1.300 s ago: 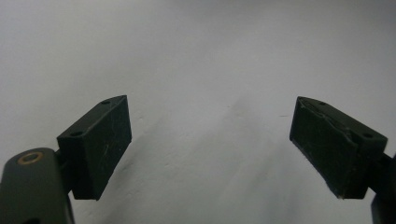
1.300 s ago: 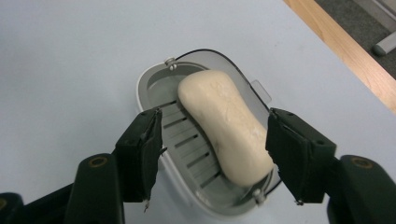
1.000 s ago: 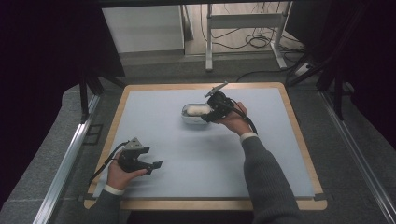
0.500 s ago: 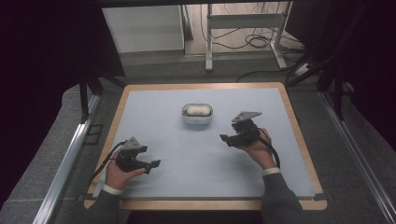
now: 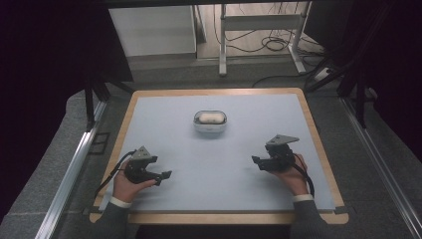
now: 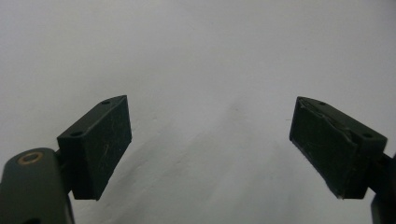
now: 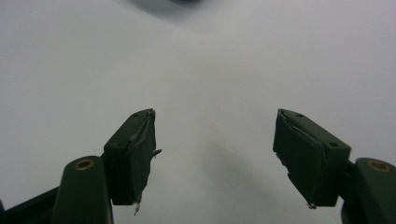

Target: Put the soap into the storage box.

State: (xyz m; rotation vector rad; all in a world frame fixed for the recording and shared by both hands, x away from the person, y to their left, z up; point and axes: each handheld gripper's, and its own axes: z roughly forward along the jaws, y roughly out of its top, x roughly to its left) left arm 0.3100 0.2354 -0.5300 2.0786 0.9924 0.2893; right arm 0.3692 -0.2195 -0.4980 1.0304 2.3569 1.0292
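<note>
A person seated at the near edge of a wood-framed table [image 5: 312,130] covered with a pale blue mat [image 5: 214,164] holds a two-jaw gripper in each hand, both resting low over the mat and well apart from each other. The left gripper [image 5: 164,177], at the near left of the mat, points toward the right, its black cable looping back past the wrist; seen from its own camera, the left gripper [image 6: 208,149] has its jaws spread wide with nothing but bare mat between the dark pads [image 6: 100,144]. The right gripper [image 5: 256,162], at the near right, points toward the left with its grey three-cornered plate on top; in its own view the right gripper [image 7: 215,154] shows jaws standing apart over empty mat, having just been opening, and the worn tape on its pads [image 7: 135,154] is peeling at the edges. A small white container [image 5: 210,121], rounded and shallow with a pale oval item lying inside it, sits alone on the far middle of the mat, clear of both grippers and touched by neither. Dark sleeves with white cuffs enter from the near edge. Beyond the table, a grey carpeted floor, the legs of a metal stand [image 5: 222,42] and a tangle of cables [image 5: 278,44] fill the far background.
</note>
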